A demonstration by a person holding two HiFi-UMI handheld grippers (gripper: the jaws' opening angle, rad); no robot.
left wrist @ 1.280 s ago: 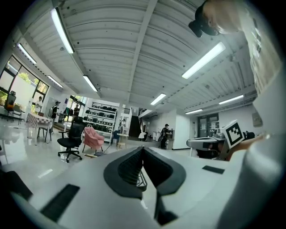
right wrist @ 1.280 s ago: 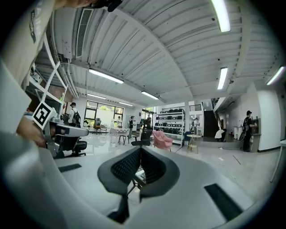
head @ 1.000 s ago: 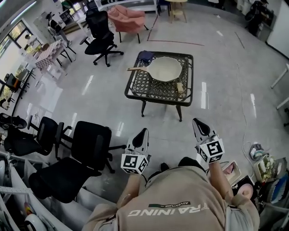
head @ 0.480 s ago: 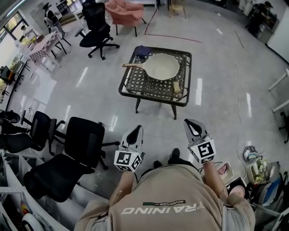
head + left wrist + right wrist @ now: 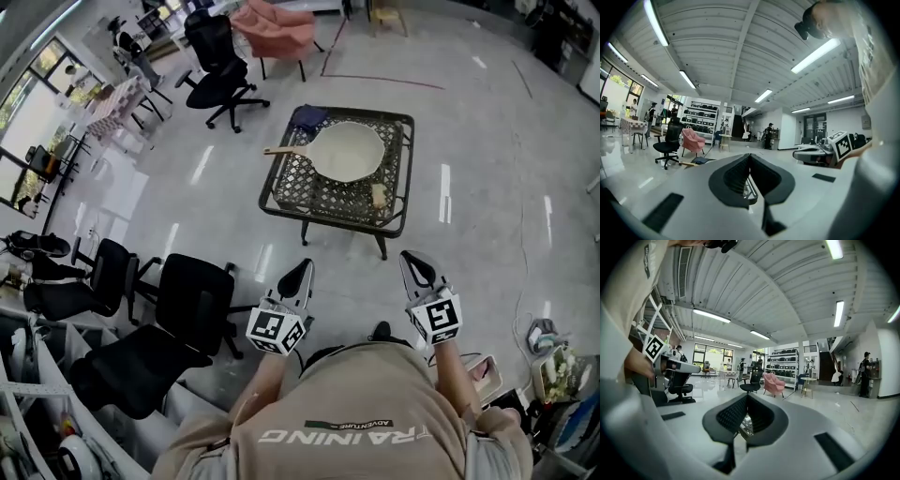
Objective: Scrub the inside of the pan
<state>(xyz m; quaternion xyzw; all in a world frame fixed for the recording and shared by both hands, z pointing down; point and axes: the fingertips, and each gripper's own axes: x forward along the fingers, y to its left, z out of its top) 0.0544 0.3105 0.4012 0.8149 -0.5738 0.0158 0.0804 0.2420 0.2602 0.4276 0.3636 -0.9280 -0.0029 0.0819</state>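
Observation:
A cream pan (image 5: 349,150) with a wooden handle (image 5: 281,150) lies on a black lattice table (image 5: 323,192) out on the floor, well ahead of me. A small tan sponge (image 5: 379,195) rests on the table's near right part, and a dark blue cloth (image 5: 307,116) lies at its far left corner. My left gripper (image 5: 302,267) and right gripper (image 5: 412,258) are held close to my body, far short of the table. Both point toward it, both are shut, and both are empty. In each gripper view the jaws (image 5: 749,157) (image 5: 747,397) meet at the tip.
Black office chairs (image 5: 192,300) stand close on my left, and another one (image 5: 220,66) stands beyond the table beside a pink armchair (image 5: 272,28). Shiny floor lies between me and the table. Cables and small items (image 5: 548,347) sit at the lower right.
The head view has shifted slightly, so the table sits a little differently in the picture. Both grippers stay shut in front of my body. The pan has not moved on the table.

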